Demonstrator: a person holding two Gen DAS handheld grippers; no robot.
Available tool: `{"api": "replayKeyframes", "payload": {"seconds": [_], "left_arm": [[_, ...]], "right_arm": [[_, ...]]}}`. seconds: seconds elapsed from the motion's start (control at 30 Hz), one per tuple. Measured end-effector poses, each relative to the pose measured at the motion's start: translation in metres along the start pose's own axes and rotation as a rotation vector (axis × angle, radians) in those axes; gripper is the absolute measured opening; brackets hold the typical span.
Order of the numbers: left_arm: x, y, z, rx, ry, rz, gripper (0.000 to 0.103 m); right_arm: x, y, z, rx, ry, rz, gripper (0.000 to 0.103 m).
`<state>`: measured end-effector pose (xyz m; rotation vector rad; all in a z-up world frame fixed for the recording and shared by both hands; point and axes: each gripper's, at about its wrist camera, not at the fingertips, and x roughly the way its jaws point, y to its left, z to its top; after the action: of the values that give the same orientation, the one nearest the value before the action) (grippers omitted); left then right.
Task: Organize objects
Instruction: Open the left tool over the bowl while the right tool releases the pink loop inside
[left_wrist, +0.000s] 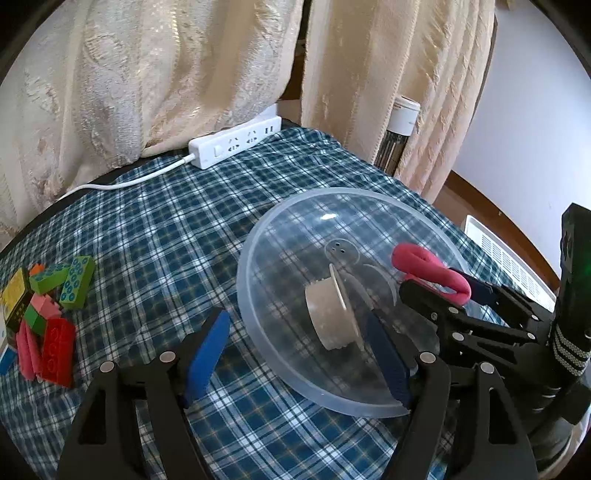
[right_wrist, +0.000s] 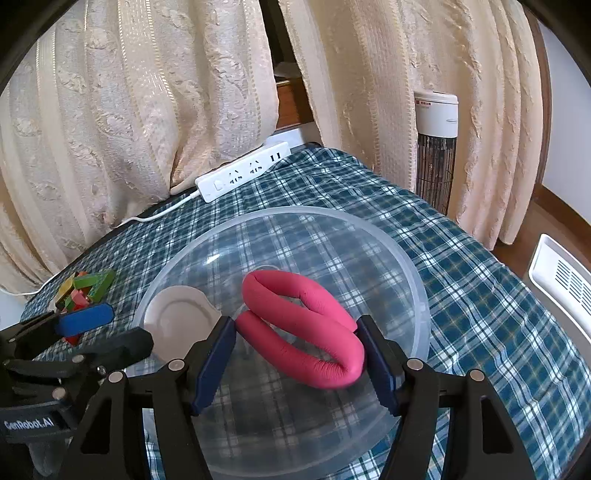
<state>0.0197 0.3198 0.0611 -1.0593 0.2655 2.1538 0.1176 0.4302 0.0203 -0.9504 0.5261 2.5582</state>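
Note:
A clear plastic bowl (left_wrist: 266, 236) (right_wrist: 406, 266) stands on the plaid tablecloth. Inside it a roll of tape (left_wrist: 330, 319) (right_wrist: 177, 325) stands on its edge. My left gripper (left_wrist: 295, 321) (right_wrist: 107, 332) is open. Its left pad sits outside the bowl's rim and its right pad inside, beside the roll; the pads do not press on it. My right gripper (right_wrist: 295, 325) (left_wrist: 443, 291) is shut on a folded pink foam loop (right_wrist: 306, 332) (left_wrist: 424, 266) and holds it over the bowl's inside, to the right of the roll.
A pile of coloured toy bricks (left_wrist: 48, 306) (right_wrist: 85, 288) lies left of the bowl. A white power strip (left_wrist: 236, 146) (right_wrist: 243, 171) with its cable sits at the table's back edge under cream curtains. A tower heater (right_wrist: 436, 147) and a white vented appliance (right_wrist: 565, 284) stand beyond the right edge.

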Motion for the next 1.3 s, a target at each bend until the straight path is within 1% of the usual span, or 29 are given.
{"api": "replayKeyframes", "payload": {"seconds": [0.13, 0.37, 0.9, 1.3], "left_arm": [[-0.002, 0.003, -0.002, -0.003, -0.001, 0.018, 0.077], [-0.002, 0.007, -0.005, 0.011, -0.009, 0.087, 0.077], [-0.013, 0.025, -0.011, -0.029, -0.015, 0.107, 0.077], [-0.029, 0.061, -0.019, -0.102, -0.026, 0.149, 0.077]], "right_arm": [[-0.001, 0.000, 0.001, 0.008, 0.001, 0.006, 0.072], [-0.003, 0.003, -0.001, 0.011, 0.000, 0.009, 0.074], [-0.011, 0.022, -0.001, -0.004, -0.007, 0.030, 0.075], [-0.016, 0.058, 0.000, -0.061, -0.013, 0.067, 0.075]]}}
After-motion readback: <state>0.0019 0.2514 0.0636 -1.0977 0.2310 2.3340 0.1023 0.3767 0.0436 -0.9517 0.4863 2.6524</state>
